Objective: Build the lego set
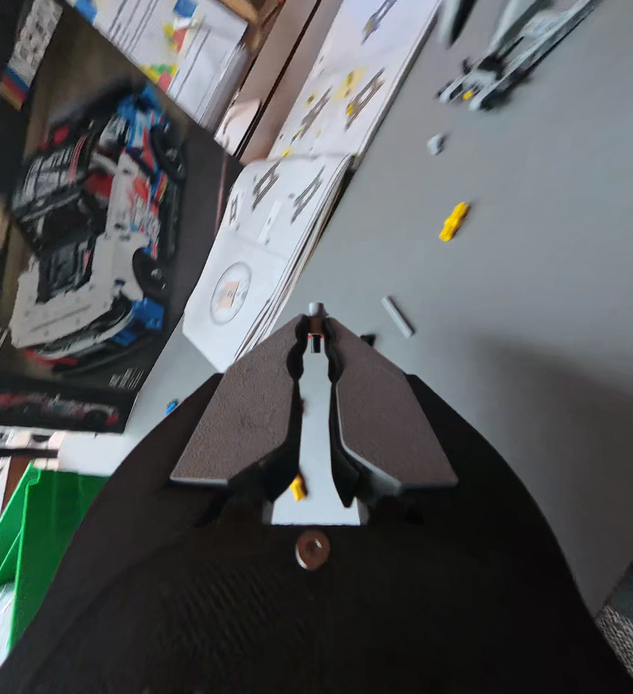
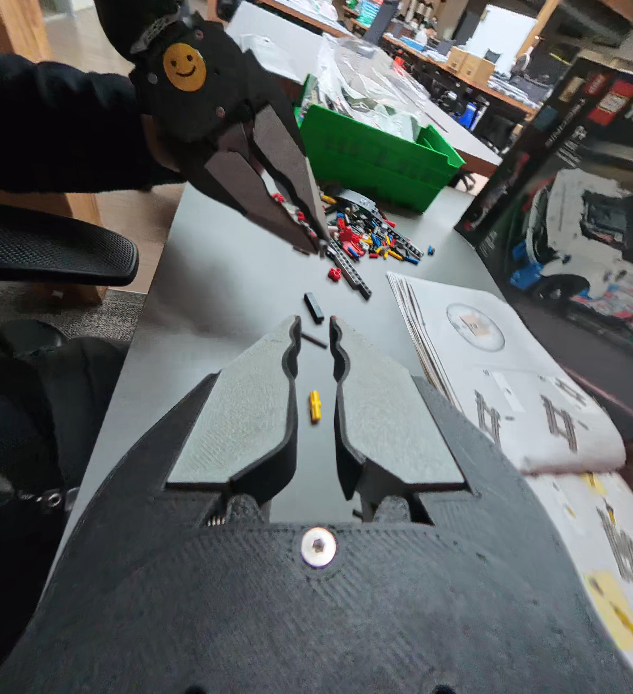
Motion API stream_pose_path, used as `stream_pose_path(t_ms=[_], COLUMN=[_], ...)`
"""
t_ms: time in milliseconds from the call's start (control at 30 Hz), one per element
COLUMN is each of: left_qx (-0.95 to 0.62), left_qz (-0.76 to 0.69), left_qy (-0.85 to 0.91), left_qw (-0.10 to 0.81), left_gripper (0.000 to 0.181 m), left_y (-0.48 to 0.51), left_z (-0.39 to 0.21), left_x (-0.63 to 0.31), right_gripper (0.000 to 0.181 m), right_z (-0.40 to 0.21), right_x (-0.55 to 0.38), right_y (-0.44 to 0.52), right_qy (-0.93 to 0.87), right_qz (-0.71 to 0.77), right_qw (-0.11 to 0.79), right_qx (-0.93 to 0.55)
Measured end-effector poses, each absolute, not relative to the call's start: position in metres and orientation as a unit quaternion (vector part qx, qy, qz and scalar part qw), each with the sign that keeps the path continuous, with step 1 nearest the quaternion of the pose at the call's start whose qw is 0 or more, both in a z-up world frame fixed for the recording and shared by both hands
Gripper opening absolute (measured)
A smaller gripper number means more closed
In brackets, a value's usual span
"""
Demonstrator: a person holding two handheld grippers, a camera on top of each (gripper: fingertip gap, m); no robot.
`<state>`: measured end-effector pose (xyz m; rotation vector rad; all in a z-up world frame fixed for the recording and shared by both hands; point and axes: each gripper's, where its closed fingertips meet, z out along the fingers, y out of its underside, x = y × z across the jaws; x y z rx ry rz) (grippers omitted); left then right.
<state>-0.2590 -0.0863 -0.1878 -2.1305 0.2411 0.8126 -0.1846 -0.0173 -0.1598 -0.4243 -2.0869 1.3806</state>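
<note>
My left gripper [image 1: 315,330] is shut on a small grey-and-black pin [image 1: 316,311] that sticks out past its tips, held above the grey table [image 1: 495,375]. It also shows in the right wrist view [image 2: 318,246], above the pile of loose pieces [image 2: 371,229]. My right gripper [image 2: 314,323] is open and empty over the table. A thin black axle [image 2: 313,340] and a yellow connector [image 2: 315,405] lie between its fingers, and a short black brick [image 2: 314,308] lies just past its tips. A partly built grey model [image 1: 484,82] sits far off.
An open instruction booklet [image 2: 495,375] and the set's box [image 2: 589,225] stand to the right. A green bin [image 2: 375,157] holds plastic bags. A long black beam [image 2: 349,268], red piece [image 2: 333,274], yellow piece [image 1: 454,221] and grey axle [image 1: 397,315] lie loose. A chair armrest [image 2: 44,248] is left. Tip to tip, the grippers are about 12 cm apart.
</note>
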Motion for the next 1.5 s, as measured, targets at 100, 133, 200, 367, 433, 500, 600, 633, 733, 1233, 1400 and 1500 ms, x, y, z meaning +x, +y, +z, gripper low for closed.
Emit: stream_pose_path(t_ms=[100, 133, 200, 367, 433, 500, 600, 633, 733, 1233, 1400, 1500], left_qx=[-0.842, -0.841, -0.836, -0.830, -0.826, -0.829, -0.832, -0.833, -0.833, -0.838, -0.837, -0.850], left_qz=[0.274, 0.257, 0.239, 0.192, 0.185, 0.181, 0.175, 0.173, 0.171, 0.163, 0.136, 0.158], left_qy=[0.140, 0.149, 0.160, 0.167, 0.167, 0.161, 0.153, 0.152, 0.149, 0.090, 0.041, 0.031], left_qw=[0.443, 0.452, 0.468, 0.496, 0.505, 0.505, 0.503, 0.503, 0.505, 0.512, 0.529, 0.502], left_gripper=[0.005, 0.005, 0.005, 0.005, 0.005, 0.005, 0.006, 0.006, 0.006, 0.005, 0.005, 0.005], left_y=[-0.065, -0.061, -0.057, -0.056, -0.056, -0.056, -0.056, -0.056, -0.056, -0.055, -0.054, -0.061], left_z=[-0.187, -0.187, -0.185, -0.184, -0.183, -0.186, -0.190, -0.190, -0.191, -0.192, -0.196, -0.206], left_x=[-0.231, -0.223, -0.213, -0.198, -0.197, -0.199, -0.202, -0.202, -0.203, -0.221, -0.227, -0.235], right_gripper=[0.013, 0.014, 0.016, 0.015, 0.011, 0.005, 0.004, 0.004, 0.002, 0.000, 0.000, 0.000], right_z=[-0.165, -0.170, -0.180, -0.188, -0.191, -0.191, -0.191, -0.193, -0.196, -0.187, -0.174, -0.169], right_x=[-0.200, -0.202, -0.203, -0.203, -0.205, -0.203, -0.202, -0.203, -0.205, -0.220, -0.235, -0.243], right_y=[-0.043, -0.050, -0.058, -0.065, -0.065, -0.066, -0.067, -0.067, -0.067, -0.057, -0.050, -0.045], right_qy=[-0.800, -0.807, -0.817, -0.818, -0.821, -0.821, -0.819, -0.820, -0.821, -0.786, -0.736, -0.718], right_qz=[0.513, 0.512, 0.510, 0.518, 0.512, 0.517, 0.521, 0.520, 0.518, 0.557, 0.607, 0.619], right_qw=[0.282, 0.269, 0.247, 0.225, 0.224, 0.218, 0.214, 0.214, 0.211, 0.189, 0.164, 0.159], right_qx=[-0.130, -0.121, -0.111, -0.113, -0.111, -0.108, -0.109, -0.110, -0.115, -0.189, -0.251, -0.277])
